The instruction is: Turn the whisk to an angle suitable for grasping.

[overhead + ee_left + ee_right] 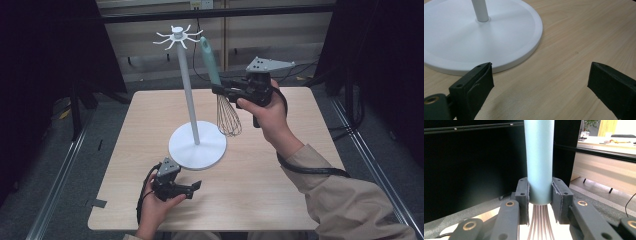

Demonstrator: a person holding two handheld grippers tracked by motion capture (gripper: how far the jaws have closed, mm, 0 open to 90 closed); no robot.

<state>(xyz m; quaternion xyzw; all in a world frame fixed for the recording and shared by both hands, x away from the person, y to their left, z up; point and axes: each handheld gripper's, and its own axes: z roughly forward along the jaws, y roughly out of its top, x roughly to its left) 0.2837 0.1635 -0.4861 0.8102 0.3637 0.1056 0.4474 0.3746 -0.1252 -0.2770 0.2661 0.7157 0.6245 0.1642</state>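
A white hook stand (pixel 189 85) rises from a round base (pixel 197 149) at mid-table, with a ring of hooks (pixel 177 36) on top. My right gripper (pixel 218 90) is shut on the pale blue handle of a whisk (pixel 211 62), held upright in the air just right of the pole, its wires (pixel 228 117) hanging down. In the right gripper view the handle (pixel 540 160) sits clamped between both pads, wires (pixel 539 222) below. My left gripper (pixel 196 186) rests open near the table's front, just before the base (pixel 486 37), nothing between its fingers (pixel 477 85).
The wooden table (pixel 280 185) has bare surface right of and in front of the stand. Black curtains and metal rails flank the table. A cable (pixel 310 169) trails from the right gripper under the sleeve.
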